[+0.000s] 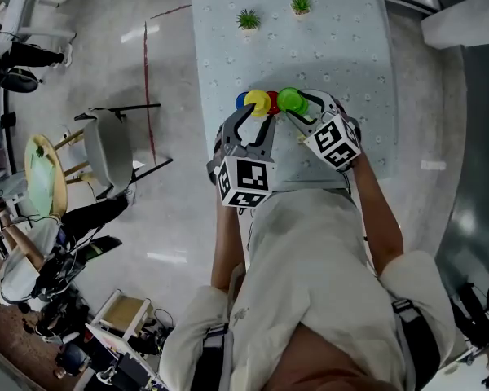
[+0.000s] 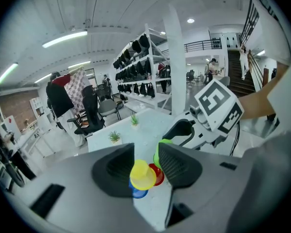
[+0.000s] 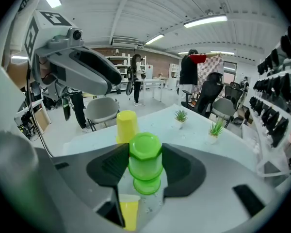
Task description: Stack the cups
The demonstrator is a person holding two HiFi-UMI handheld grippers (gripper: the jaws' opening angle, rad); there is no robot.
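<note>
Grips the green cup [image 1: 291, 99] in the right gripper [image 3: 145, 152], jaws fairly wide and pressed on its sides, base up, axis upright. Grips the yellow cup [image 2: 143, 174] in the left gripper [image 1: 258, 108], jaws about half closed on it, likewise base up. Finds green just right of yellow in the head view, nearly touching, with the red cup [image 1: 272, 98] between and behind them and the blue cup [image 1: 241, 99] just left of yellow. Probably calls for lowering one inverted cup straight down over another, so lining up the two upright axes matters most; cannot tell whether either held cup is off the table [image 1: 342, 47]. Works on a pale patterned cloth with two small plants [image 1: 248, 19] at the far end. Looks out on a shiny grey floor [image 1: 171, 218], a chair [image 1: 114, 145], shelves [image 2: 136, 67] of dark gear and people [image 3: 191, 69] standing about.
</note>
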